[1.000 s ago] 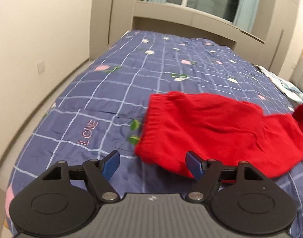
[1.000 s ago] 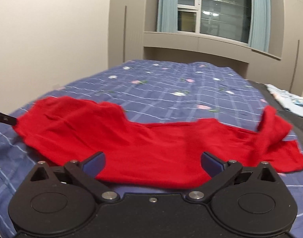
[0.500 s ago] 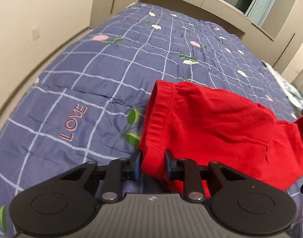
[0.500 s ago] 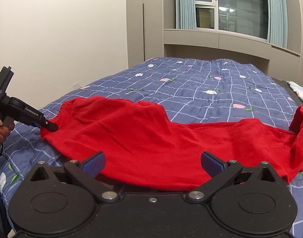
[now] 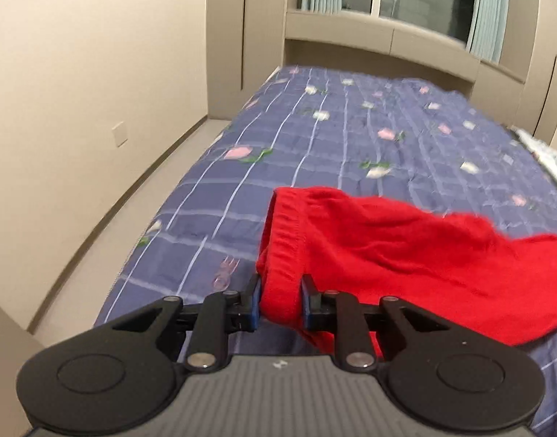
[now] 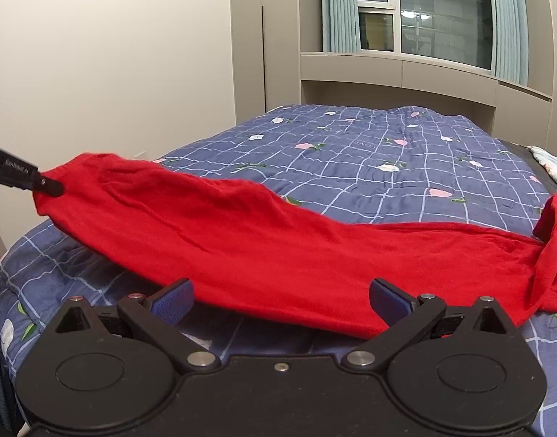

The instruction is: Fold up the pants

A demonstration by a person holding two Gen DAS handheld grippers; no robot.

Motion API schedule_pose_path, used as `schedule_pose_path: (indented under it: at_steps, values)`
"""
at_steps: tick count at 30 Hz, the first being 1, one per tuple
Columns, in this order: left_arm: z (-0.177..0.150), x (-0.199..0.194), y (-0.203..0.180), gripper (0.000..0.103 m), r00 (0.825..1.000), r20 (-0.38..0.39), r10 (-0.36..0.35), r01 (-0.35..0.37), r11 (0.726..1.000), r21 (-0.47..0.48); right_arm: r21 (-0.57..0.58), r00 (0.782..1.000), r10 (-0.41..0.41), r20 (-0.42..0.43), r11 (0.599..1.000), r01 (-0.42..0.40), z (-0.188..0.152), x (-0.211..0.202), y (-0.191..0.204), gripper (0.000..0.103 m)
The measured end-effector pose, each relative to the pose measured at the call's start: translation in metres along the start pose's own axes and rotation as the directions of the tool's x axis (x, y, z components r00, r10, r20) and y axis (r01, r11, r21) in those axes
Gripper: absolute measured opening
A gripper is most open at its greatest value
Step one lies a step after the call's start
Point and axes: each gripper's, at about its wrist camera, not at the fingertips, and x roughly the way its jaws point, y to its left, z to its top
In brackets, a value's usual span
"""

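Red pants lie across a blue checked bedspread. My left gripper is shut on the waistband corner of the pants, which bunches between the blue pads and is lifted off the bed. In the right wrist view the same pants stretch from the lifted waistband at the left to a crumpled leg end at the right. There the left gripper pinches the waistband. My right gripper stands open just in front of the near edge of the pants, its pads apart and touching nothing.
The bed fills most of both views, with a beige wall and floor strip along its left side. A window with curtains and a ledge stand beyond the bed. Pale patterned cloth lies at the far right edge.
My left gripper closed on the waistband corner and then raised it off the bed. The right gripper slid sideways along the pants, then held still, staying open.
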Motion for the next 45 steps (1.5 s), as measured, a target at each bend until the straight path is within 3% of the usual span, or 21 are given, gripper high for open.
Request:
schedule_pose_path:
  at_steps: [6, 8, 9, 10, 15, 17, 21, 22, 25, 28, 30, 32, 36, 41, 45]
  values:
    - [-0.014, 0.033, 0.003, 0.030, 0.990, -0.141, 0.006, -0.010, 1.000, -0.029, -0.005, 1.000, 0.017, -0.018, 1.000, -0.018, -0.003, 0.005, 0.002, 0.102]
    - [-0.015, 0.030, 0.005, 0.047, 0.991, -0.135, 0.007, -0.010, 1.000, -0.018, 0.001, 1.000, 0.024, -0.017, 1.000, -0.024, -0.003, 0.005, 0.001, 0.102]
    - [-0.012, 0.028, 0.005, 0.064, 0.993, -0.121, 0.000, -0.001, 1.000, -0.009, 0.008, 0.999, 0.030, -0.021, 1.000, -0.029, -0.003, 0.006, -0.001, 0.102]
    - [-0.009, 0.025, 0.006, 0.073, 0.994, -0.106, 0.001, -0.001, 1.000, 0.000, 0.014, 0.999, 0.034, -0.025, 0.999, -0.034, -0.002, 0.008, -0.004, 0.102]
    - [0.011, 0.024, 0.002, 0.085, 0.998, -0.029, 0.050, -0.048, 0.998, 0.046, 0.077, 0.997, 0.080, -0.017, 0.994, -0.079, 0.017, 0.029, -0.020, 0.102]
    - [0.023, 0.031, 0.001, 0.085, 0.998, -0.010, 0.059, -0.058, 0.997, 0.047, 0.094, 0.993, 0.115, -0.010, 0.989, -0.114, 0.032, 0.042, -0.021, 0.102]
    - [0.043, 0.048, -0.006, 0.087, 0.999, -0.007, 0.046, -0.045, 0.998, 0.042, 0.106, 0.970, 0.244, 0.006, 0.964, -0.243, 0.070, 0.079, -0.016, 0.099]
    - [0.044, 0.051, -0.008, 0.091, 0.999, -0.004, 0.038, -0.037, 0.998, 0.042, 0.114, 0.962, 0.273, 0.007, 0.956, -0.272, 0.078, 0.088, -0.014, 0.096]
    - [0.038, 0.049, -0.022, 0.102, 0.999, 0.033, 0.015, -0.017, 0.998, 0.056, 0.137, 0.938, 0.346, -0.018, 0.930, -0.341, 0.102, 0.122, -0.004, 0.084]
    - [0.026, 0.050, -0.040, 0.102, 0.998, 0.065, 0.010, -0.017, 0.995, 0.102, 0.122, 0.933, 0.351, -0.081, 0.932, -0.340, 0.116, 0.152, 0.007, 0.063]
    - [0.018, 0.057, -0.051, 0.102, 0.998, 0.048, 0.042, -0.050, 0.986, 0.160, 0.110, 0.931, 0.335, -0.144, 0.940, -0.322, 0.117, 0.164, 0.011, 0.021]
    - [0.010, 0.065, -0.060, 0.102, 0.994, 0.023, 0.103, -0.106, 0.973, 0.207, 0.089, 0.929, 0.329, -0.170, 0.944, -0.318, 0.112, 0.162, 0.013, 0.010]
    - [-0.005, 0.084, -0.062, 0.102, 0.985, -0.045, 0.164, -0.147, 0.957, 0.250, 0.056, 0.908, 0.354, -0.224, 0.935, -0.351, 0.088, 0.145, 0.014, 0.010]
    - [-0.012, 0.086, -0.058, 0.103, 0.987, -0.044, 0.157, -0.145, 0.966, 0.215, 0.091, 0.897, 0.391, -0.207, 0.920, -0.381, 0.082, 0.141, 0.007, 0.038]
    - [-0.014, 0.086, -0.054, 0.103, 0.987, -0.043, 0.154, -0.143, 0.969, 0.201, 0.159, 0.918, 0.372, -0.140, 0.923, -0.350, 0.101, 0.150, 0.000, 0.057]
